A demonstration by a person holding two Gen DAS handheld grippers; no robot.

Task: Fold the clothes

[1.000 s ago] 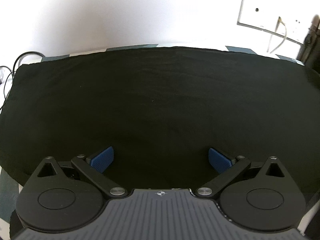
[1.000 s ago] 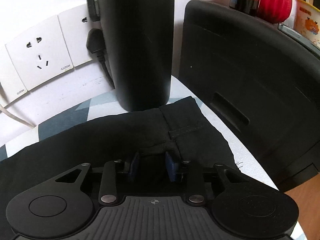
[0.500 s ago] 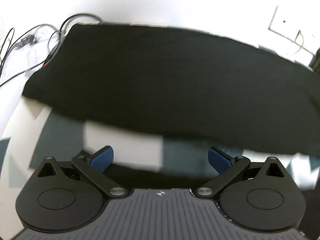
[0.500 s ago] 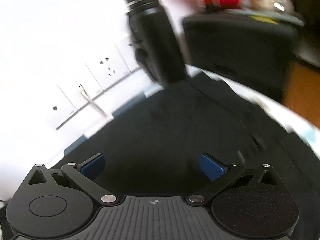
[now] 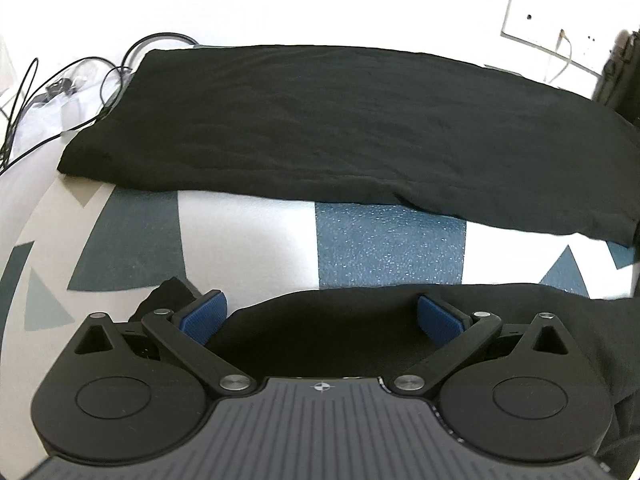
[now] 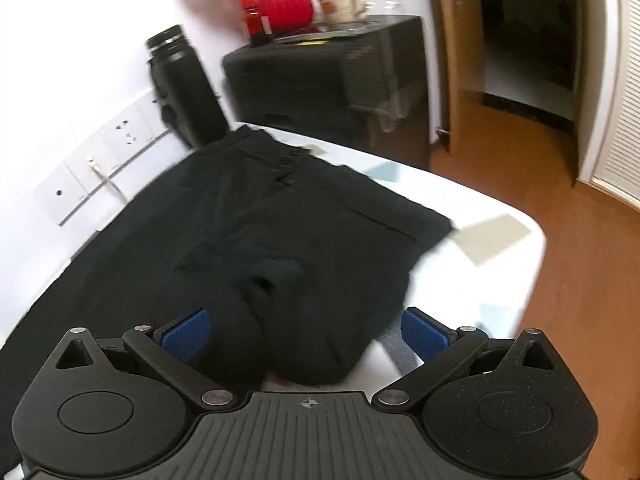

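The black trousers [image 5: 352, 128] lay spread on the patterned table [image 5: 388, 244], one leg stretched ahead of the left gripper [image 5: 320, 316], another fold under its wide-apart blue pads. The right gripper [image 6: 306, 330], equally spread and holding nothing, hovered above the wrinkled waist and crotch [image 6: 280, 216].

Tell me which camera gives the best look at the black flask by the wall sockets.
The right wrist view: the black flask stands whole, cap to base, behind the black trousers. The left wrist view catches only a dark sliver at its right edge, probably the flask.
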